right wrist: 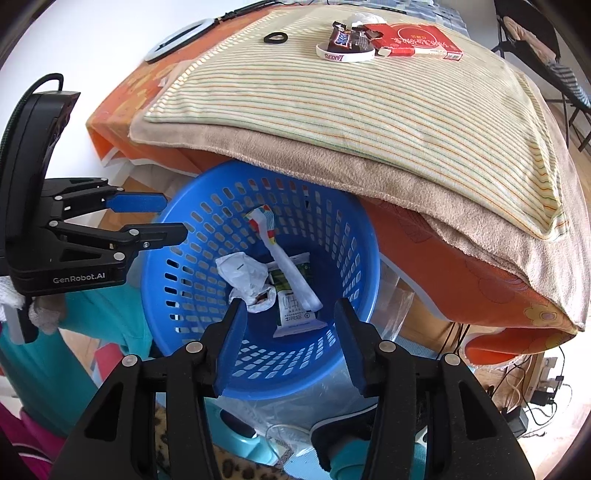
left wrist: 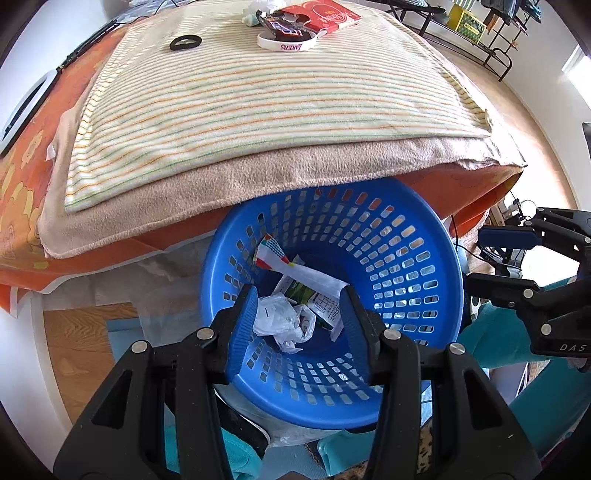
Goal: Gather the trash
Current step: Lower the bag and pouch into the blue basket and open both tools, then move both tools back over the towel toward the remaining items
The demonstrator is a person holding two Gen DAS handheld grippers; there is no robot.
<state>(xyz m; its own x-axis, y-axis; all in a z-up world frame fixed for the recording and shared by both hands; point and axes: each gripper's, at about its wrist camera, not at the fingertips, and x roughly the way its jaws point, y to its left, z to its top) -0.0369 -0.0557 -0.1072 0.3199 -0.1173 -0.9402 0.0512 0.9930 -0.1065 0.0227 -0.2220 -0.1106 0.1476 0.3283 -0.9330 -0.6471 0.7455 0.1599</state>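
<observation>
1. Hovering over the blue perforated basket (left wrist: 332,291), both grippers empty: left gripper (left wrist: 301,314) spread wide, nothing between its fingers; right gripper (right wrist: 291,332) likewise wide open, holding nothing.
2. Lying in the basket bottom, just ahead of and between the fingertips: a crumpled white plastic bag (left wrist: 282,319), a green-and-white wrapper (right wrist: 293,295) and a long white wrapper with a colourful end (right wrist: 284,254).
3. Remaining far beyond the fingertips, on the striped towel (left wrist: 258,107) covering the table: a dark candy wrapper (right wrist: 349,40), a crumpled white tissue (right wrist: 360,18), beside a red box (right wrist: 417,44), a white "LAKERS" wristband (right wrist: 345,55) and a black ring (right wrist: 275,37).
4. Judging the step: between drops, more trash to fetch.
5. Calling next for raising one gripper, reaching forward to the candy wrapper, closing on it without catching the wristband.
</observation>
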